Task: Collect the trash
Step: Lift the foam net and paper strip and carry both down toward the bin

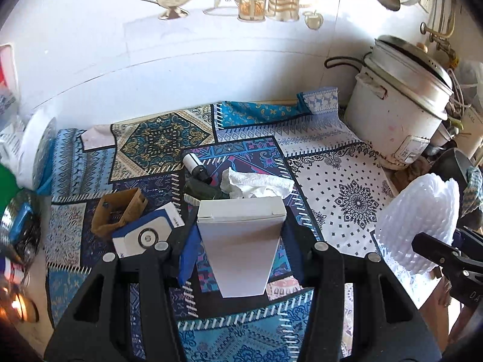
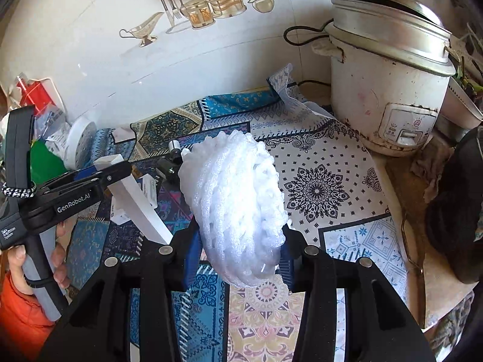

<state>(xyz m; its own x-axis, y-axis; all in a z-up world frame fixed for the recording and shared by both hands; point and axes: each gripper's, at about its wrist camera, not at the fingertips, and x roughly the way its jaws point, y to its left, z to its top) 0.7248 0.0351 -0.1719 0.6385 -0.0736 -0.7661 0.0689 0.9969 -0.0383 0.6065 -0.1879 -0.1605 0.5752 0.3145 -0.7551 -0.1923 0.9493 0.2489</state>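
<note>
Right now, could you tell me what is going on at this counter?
A person is collecting trash with two handheld tongs. The left tongs grip a white carton; the right tongs grip a white foam net. Both are lifted above the patterned cloth, where a crumpled tissue and other scraps remain.

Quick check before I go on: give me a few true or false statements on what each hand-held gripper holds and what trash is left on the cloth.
1. The left hand-held gripper grips a white carton. True.
2. The right hand-held gripper is empty. False: it grips a white foam net.
3. A crumpled tissue lies on the patterned cloth. True.
4. The rice cooker lies on its side. False: it stands upright.
</note>
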